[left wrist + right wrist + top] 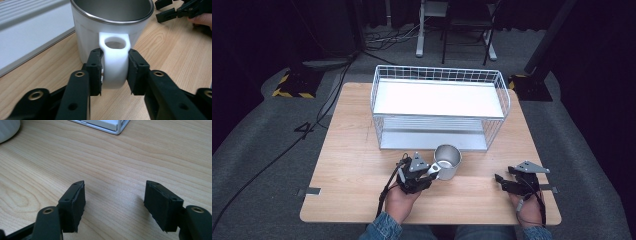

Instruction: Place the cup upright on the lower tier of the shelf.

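Now left tongs (114,72) clamping mug handle (115,63), right tongs (115,205) wide

mug (110,22): far rim cut off by top edge | handle (114,65): sides hidden behind left gripper (114,75) pads | basket (105,125): only near corner in frame

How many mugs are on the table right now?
1. The white mug stands on the wooden table just in front of the wire rack, its handle clamped by the left gripper. None sit on the rack's shelves.
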A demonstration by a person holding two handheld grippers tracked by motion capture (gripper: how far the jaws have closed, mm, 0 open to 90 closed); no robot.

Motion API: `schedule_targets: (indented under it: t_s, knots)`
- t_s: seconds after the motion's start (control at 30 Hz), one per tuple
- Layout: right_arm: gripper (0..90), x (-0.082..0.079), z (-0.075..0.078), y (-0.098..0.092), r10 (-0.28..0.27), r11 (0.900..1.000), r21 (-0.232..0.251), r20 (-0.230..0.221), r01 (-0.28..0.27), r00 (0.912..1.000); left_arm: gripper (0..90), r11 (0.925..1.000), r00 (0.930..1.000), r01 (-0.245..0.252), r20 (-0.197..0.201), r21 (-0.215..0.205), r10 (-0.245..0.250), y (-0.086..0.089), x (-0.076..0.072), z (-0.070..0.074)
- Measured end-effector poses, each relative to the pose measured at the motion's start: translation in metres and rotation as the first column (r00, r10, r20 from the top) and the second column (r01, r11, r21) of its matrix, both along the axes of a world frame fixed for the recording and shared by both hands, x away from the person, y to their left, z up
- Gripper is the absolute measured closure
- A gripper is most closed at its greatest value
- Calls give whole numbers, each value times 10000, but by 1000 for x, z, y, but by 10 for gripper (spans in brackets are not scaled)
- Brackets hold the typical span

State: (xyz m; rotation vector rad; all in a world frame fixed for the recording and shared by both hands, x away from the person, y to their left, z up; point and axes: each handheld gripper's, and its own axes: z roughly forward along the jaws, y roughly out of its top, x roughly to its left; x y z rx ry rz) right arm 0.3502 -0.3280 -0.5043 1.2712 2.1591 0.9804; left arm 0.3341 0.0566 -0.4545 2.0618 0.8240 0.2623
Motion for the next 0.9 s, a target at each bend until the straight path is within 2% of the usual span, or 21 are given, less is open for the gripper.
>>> schedule_targets:
  t_s: [0.23,0.47,0.63,0.9]
  knots:
    - [338,0,0,0,3,10000,-9,8,-3,10000,712,9995,9996,58,281,302,-66,-4,-1,3]
    - [337,0,0,0,-4,10000,-43,41,4,10000,715,9996,9992,68,404,257,-78,-3,0,5]
    - [338,-1,0,1,-13,10000,-66,49,14,10000,716,9993,9979,128,637,344,-150,-3,-1,9]
    - [337,-1,0,0,-38,10000,-74,68,39,10000,717,10000,9958,46,917,28,-49,4,3,20]
